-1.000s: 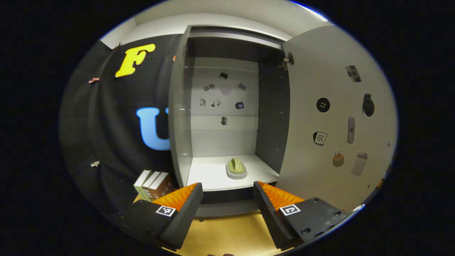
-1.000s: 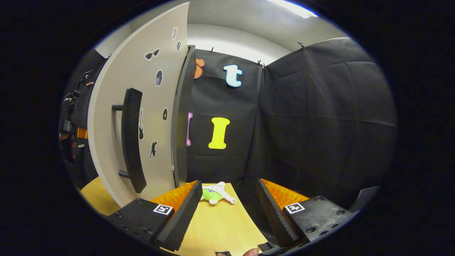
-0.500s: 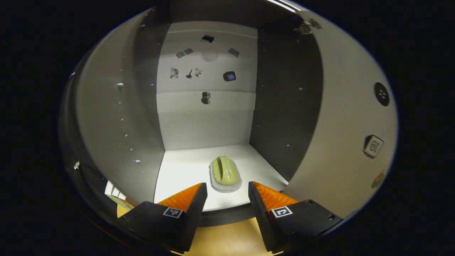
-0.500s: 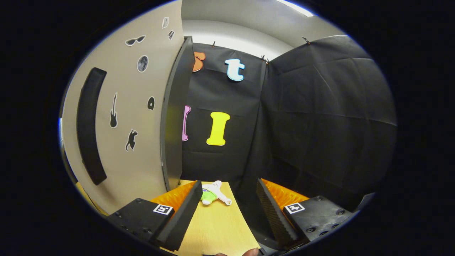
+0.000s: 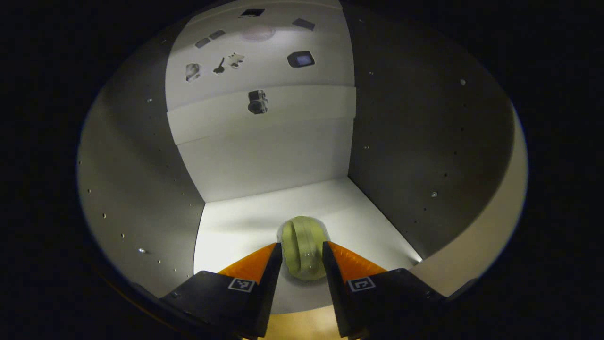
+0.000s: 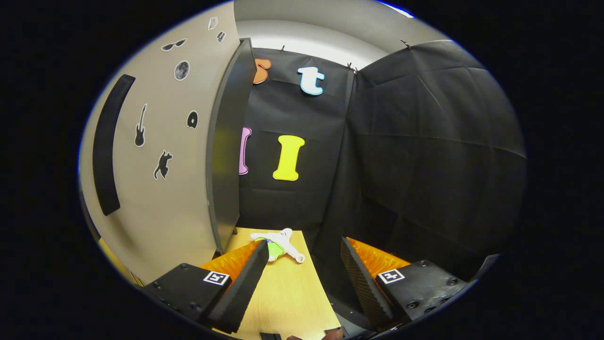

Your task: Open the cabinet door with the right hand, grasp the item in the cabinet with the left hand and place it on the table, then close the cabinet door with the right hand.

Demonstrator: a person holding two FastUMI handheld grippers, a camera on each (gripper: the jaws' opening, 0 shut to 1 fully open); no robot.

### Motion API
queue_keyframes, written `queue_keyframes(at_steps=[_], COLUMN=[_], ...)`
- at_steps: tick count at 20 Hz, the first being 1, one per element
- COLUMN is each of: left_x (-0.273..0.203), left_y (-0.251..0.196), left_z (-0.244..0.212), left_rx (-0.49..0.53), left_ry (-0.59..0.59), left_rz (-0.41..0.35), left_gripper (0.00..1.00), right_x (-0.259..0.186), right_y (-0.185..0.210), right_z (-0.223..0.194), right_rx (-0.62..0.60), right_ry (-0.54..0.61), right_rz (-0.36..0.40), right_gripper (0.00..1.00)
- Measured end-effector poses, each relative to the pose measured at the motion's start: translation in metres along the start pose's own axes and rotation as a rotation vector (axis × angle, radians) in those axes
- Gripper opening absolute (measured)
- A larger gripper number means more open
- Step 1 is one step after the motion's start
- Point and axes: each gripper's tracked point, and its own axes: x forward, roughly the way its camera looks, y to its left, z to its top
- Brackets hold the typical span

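Note:
A pale green brush (image 5: 303, 245) with a grip ridge on top lies on the white cabinet floor (image 5: 236, 226), near its front edge. My left gripper (image 5: 302, 248) is inside the cabinet, and both fingers (image 5: 257, 267) press the brush's sides, which fill the narrow gap between them. In the right gripper view the cabinet door (image 6: 174, 189) stands swung open at the left, its dark bar handle (image 6: 106, 146) facing me. My right gripper (image 6: 302, 257) hangs open over the wooden table (image 6: 288, 297), right of the door, holding nothing.
Grey cabinet side walls (image 5: 415, 141) close in on both sides of the left gripper, with a white back panel (image 5: 264, 141) behind. A small green and white plush toy (image 6: 278, 243) lies on the table by the door's hinge edge. Black cloth walls stand behind.
My left gripper has gone forward into the cabinet and its fingers have narrowed around the brush. My right gripper has drifted a little, so the door sits farther left in its view.

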Motion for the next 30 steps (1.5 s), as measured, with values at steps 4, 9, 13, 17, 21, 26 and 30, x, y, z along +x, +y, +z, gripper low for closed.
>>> queue_keyframes(at_steps=[4,9,13,17,21,26,30], left_x=[0.021,0.035,0.020,-0.017,-0.070,-0.144,-0.191], left_y=[0.001,0.001,0.011,0.011,0.013,0.018,0.023], left_z=[-0.003,-0.010,-0.005,-0.015,-0.031,-0.068,-0.113], left_rx=[0.017,0.024,0.055,0.069,0.071,0.041,0.015], left_ry=[0.031,0.062,0.010,-0.010,-0.066,-0.153,-0.187], left_rz=[0.018,0.024,0.054,0.015,-0.017,-0.026,-0.017], left_gripper=[0.47,0.36,0.20,0.19,0.20,0.19,0.19], right_x=[0.000,0.001,0.002,-0.003,-0.021,-0.046,-0.060], right_y=[-0.013,-0.024,-0.015,0.004,0.025,0.040,0.056], right_z=[-0.009,-0.014,-0.014,-0.007,0.011,0.035,0.034], right_rx=[0.000,0.003,0.011,0.032,0.094,0.110,0.101], right_ry=[0.016,0.033,0.038,0.035,-0.001,-0.070,-0.042], right_rz=[-0.018,-0.039,-0.029,-0.015,-0.011,-0.050,-0.063], right_gripper=[0.98,0.98,0.98,0.98,0.98,0.96,0.98])
